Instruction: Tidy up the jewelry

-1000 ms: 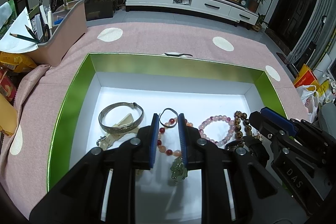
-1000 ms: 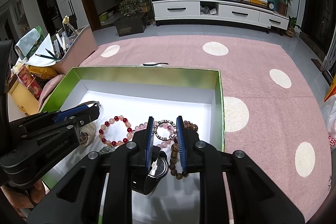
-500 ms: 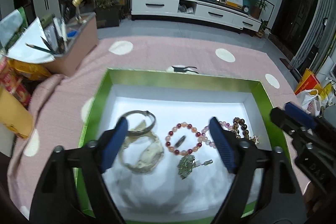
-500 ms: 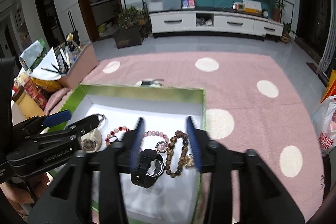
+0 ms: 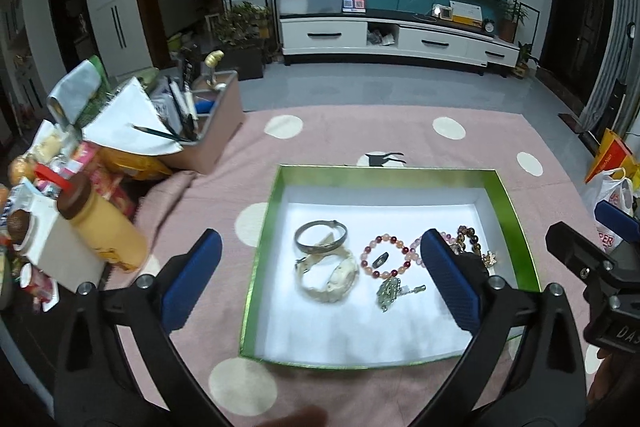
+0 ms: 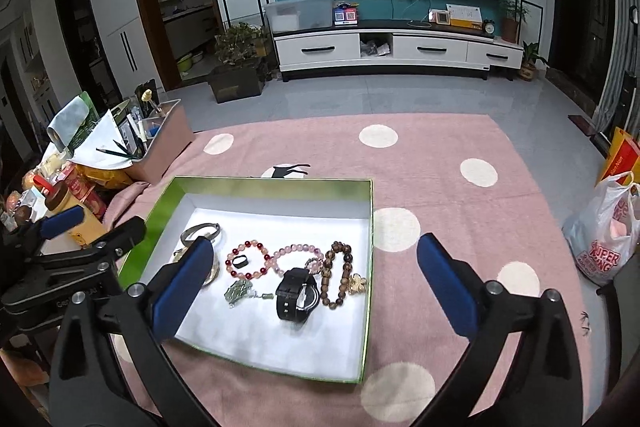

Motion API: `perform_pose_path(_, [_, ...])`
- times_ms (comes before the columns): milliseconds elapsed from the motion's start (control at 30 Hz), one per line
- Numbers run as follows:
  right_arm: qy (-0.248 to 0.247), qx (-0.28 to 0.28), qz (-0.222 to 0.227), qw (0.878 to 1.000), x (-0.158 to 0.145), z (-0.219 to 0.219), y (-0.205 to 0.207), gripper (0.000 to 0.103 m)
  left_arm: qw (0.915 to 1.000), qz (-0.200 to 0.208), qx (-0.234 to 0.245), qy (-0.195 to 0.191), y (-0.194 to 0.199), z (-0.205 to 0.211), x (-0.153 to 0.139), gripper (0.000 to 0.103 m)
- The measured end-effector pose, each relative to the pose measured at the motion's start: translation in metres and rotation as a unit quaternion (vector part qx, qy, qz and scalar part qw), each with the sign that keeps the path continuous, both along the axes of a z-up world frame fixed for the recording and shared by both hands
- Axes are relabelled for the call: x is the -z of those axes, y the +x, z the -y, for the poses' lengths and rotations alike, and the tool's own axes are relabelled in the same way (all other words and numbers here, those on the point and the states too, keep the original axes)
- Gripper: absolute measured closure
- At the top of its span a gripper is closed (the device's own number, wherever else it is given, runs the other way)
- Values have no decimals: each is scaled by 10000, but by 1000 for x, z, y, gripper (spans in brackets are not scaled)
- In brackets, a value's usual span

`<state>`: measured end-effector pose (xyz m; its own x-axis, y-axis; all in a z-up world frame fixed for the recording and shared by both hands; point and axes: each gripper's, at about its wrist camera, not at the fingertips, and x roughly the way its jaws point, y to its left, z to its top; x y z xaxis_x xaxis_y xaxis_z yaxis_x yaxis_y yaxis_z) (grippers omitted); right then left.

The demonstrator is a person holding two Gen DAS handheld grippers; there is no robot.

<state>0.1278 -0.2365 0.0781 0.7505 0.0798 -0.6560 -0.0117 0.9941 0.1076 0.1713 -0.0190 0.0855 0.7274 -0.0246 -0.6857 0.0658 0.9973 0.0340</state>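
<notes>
The left gripper (image 5: 320, 277) is hovering above the table with its blue-padded jaws spread wide and nothing between them; beneath it, the shallow green-rimmed box with a white floor (image 6: 370, 227) is sitting on the pink polka-dot tablecloth (image 6: 460, 227), and the jewelry is lying inside it in a loose row: the plain silver bangle (image 5: 321, 237) and cream bangle (image 5: 327, 277) at the left, then the red-and-peach bead bracelet (image 6: 247, 259) ringing a small dark ring (image 6: 240, 260), the green pendant (image 6: 239, 291), the pale pink bead bracelet (image 6: 294, 255), the black wristwatch (image 6: 297, 293), and the brown wooden bead strand (image 6: 337, 275) nearest the right wall; the right gripper (image 6: 312, 285) is likewise hanging wide open and empty above the box. Judging by this, the sorting step is finishing, with every visible piece boxed; the next move probably calls for pulling both tools clear, or fetching a lid if one exists.
</notes>
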Motion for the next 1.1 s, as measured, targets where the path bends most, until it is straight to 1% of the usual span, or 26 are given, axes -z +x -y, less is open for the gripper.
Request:
perform_pose_path(100, [-122,122,-7,9999,-7,-3,-7,1,10000,-33,-65,-19,-8,-2,-9,2])
perform_pose_path(200, [-232,209,-30,9995,-10,-5,-13,1,9998,-141,-109,-34,-12,-3,-12,2])
perform_pose_path(367, [-305,234,-126,9992,-9,-6,-16,1,9992,-379,-113,-39,-15,-1,-12,2])
perform_pose_path(467, [-314,204,-171,9992,-8,-8,-16,1,9989,-446,-93,-57,-16,1,-10,2])
perform_pose_path(733, [-395,156,-320,9986,-1,-13,-9,1,9985,-544,-87,-57,-17,4,-6,2])
perform_pose_path(1100, [-397,254,-327,9984,-2,-8,-7,1,9983,-572,-90,-7,-15,5,-4,2])
